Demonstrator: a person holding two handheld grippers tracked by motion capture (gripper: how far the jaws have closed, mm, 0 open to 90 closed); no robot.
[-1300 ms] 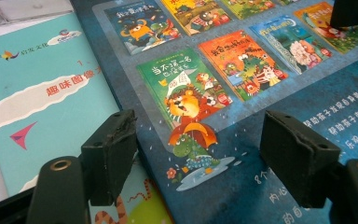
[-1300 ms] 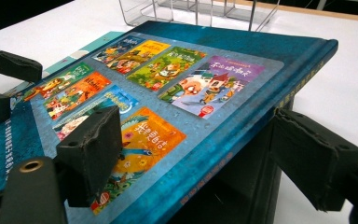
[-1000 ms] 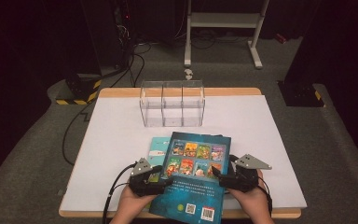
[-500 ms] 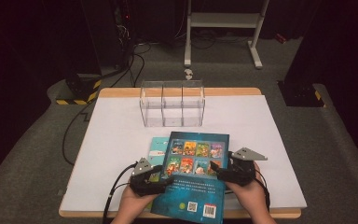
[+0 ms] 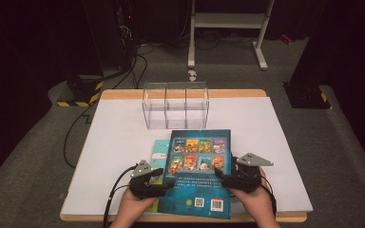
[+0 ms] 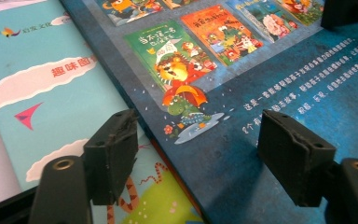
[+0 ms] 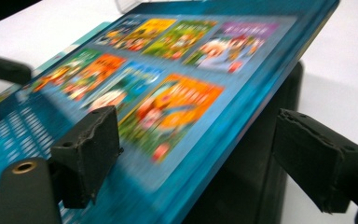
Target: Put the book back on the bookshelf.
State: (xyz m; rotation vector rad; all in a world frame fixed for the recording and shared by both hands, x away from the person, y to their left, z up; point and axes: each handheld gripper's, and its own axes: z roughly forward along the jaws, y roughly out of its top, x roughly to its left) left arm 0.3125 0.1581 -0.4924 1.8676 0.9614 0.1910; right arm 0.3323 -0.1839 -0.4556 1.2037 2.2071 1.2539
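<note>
A dark blue picture book point(image 5: 198, 175) lies back cover up near the table's front edge, partly over a teal book point(image 5: 160, 151). My left gripper point(image 5: 163, 179) is open at the blue book's left edge. In the left gripper view its jaws straddle that edge: one over the teal book point(image 6: 42, 93), the other over the blue book point(image 6: 284, 93). My right gripper point(image 5: 224, 178) is open at the book's right side. In the right gripper view the blue book point(image 7: 168, 70) looks tilted, its right edge raised and running between the spread jaws.
A clear plastic organizer point(image 5: 176, 105) with three compartments stands behind the books at the table's middle. The white tabletop point(image 5: 114, 142) stretches out on both sides. Black cables point(image 5: 111, 199) trail from the left gripper over the front edge.
My right gripper has slid left, closing in on the blue book's right edge. The left gripper has barely moved.
</note>
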